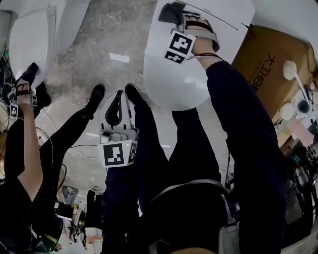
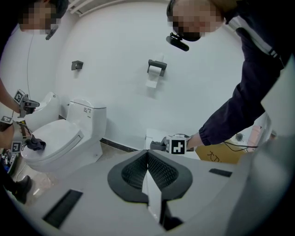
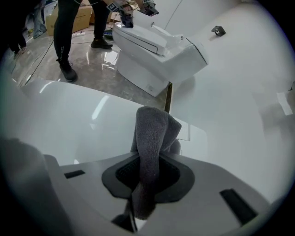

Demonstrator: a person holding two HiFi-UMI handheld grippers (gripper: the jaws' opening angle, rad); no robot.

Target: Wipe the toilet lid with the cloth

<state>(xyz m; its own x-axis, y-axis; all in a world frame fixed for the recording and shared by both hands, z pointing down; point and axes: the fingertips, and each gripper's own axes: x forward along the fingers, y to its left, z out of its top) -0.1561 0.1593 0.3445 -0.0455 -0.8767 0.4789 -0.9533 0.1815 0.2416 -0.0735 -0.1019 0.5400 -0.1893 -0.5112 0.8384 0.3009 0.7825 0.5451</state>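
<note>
Person's right arm (image 1: 238, 134), in a dark sleeve, is stretched forward from the near right to the far side. The right hand (image 1: 201, 43) is bare at the sleeve's end and strapped onto its tool. The right gripper (image 1: 174, 14) sits at the far end of that reach, jaws clamped on a grey cloth (image 3: 150, 138) that stands up between them. The left gripper (image 1: 118, 99) is held low and near, left of the right arm, pointing away from the body. Its jaws meet along the centre line with nothing between. The left arm can't be made out against dark clothing.

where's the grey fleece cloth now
The grey fleece cloth is clamped in the right gripper, at the far end of the white toilet lid, top centre of the head view.
</note>
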